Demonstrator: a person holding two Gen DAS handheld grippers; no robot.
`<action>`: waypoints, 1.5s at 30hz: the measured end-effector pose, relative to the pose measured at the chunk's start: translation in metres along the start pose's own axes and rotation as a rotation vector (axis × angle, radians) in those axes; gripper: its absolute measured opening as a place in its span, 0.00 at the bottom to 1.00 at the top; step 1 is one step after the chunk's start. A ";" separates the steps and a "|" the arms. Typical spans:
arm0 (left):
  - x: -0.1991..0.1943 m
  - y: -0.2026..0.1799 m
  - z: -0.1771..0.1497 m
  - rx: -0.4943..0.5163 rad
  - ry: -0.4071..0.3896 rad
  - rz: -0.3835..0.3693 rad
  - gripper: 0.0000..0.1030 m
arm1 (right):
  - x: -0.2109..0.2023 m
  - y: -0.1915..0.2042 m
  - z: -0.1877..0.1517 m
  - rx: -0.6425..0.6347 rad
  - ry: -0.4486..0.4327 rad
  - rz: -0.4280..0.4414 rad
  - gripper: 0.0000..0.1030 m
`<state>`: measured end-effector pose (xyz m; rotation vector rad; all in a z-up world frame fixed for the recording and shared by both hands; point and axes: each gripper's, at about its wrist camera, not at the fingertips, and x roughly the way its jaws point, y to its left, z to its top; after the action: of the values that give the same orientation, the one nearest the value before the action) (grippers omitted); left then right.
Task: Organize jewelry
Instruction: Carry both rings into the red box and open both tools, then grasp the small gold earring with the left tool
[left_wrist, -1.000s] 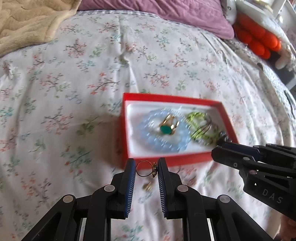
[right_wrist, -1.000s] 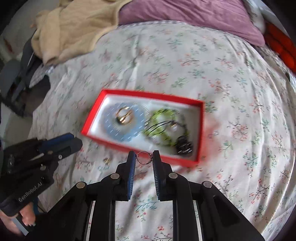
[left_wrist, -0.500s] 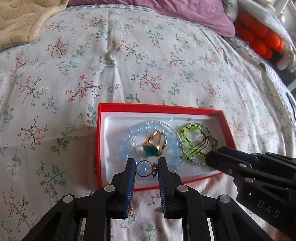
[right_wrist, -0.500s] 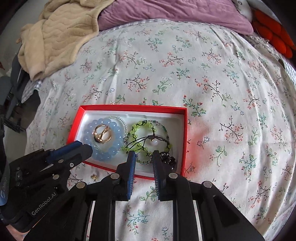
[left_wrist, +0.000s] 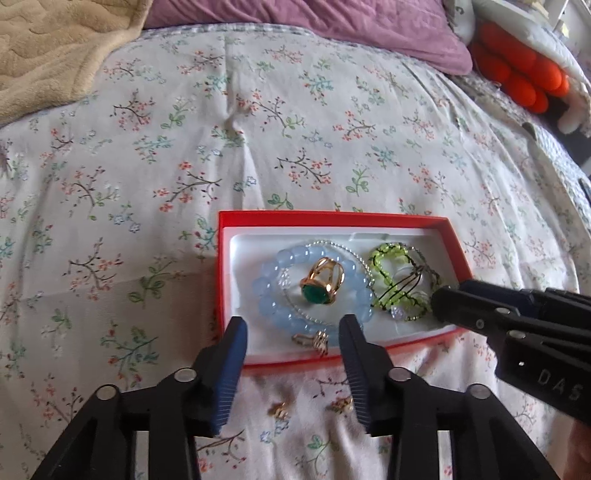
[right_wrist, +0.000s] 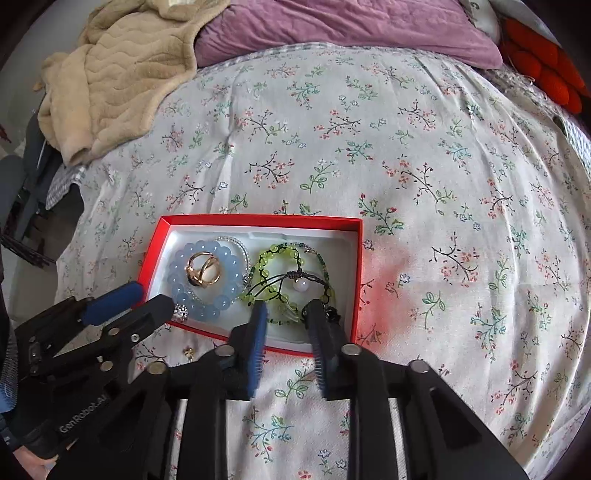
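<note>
A red jewelry box (left_wrist: 332, 216) (right_wrist: 258, 218) lies on the floral bedspread. It holds a blue bead bracelet (left_wrist: 269, 291) (right_wrist: 177, 291), a gold ring with a green stone (left_wrist: 321, 282) (right_wrist: 203, 271) and a green bead bracelet (left_wrist: 388, 258) (right_wrist: 269, 258). A gold hoop earring (left_wrist: 314, 339) lies at the box's near edge. My left gripper (left_wrist: 293, 328) is open just above it. My right gripper (right_wrist: 286, 310) is open over the box's right near corner, above a dark piece (right_wrist: 332, 314). Two small gold pieces (left_wrist: 279, 410) (left_wrist: 341, 404) lie on the bedspread in front of the box.
A beige blanket (right_wrist: 122, 74) and a purple pillow (right_wrist: 332, 26) lie at the head of the bed. An orange plush thing (left_wrist: 517, 74) sits at the far right. The bed's left edge drops off near dark furniture (right_wrist: 22, 192).
My left gripper opened and the hoop earring it held now lies in the box. My right gripper also opened wider, over the box's right corner; the piece it carried is out of its fingers.
</note>
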<state>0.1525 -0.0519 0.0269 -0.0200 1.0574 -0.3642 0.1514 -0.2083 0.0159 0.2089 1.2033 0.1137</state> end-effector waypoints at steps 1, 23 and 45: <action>-0.003 0.001 -0.002 0.001 -0.001 0.005 0.49 | -0.002 -0.001 -0.001 0.002 -0.006 0.000 0.36; -0.030 0.029 -0.054 -0.014 0.081 0.113 0.90 | -0.029 -0.018 -0.043 0.021 0.024 -0.064 0.64; 0.005 0.026 -0.088 0.192 0.147 0.124 0.83 | 0.003 -0.038 -0.079 0.003 0.191 -0.158 0.67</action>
<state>0.0871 -0.0148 -0.0266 0.2459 1.1591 -0.3577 0.0781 -0.2366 -0.0220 0.1059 1.4056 -0.0066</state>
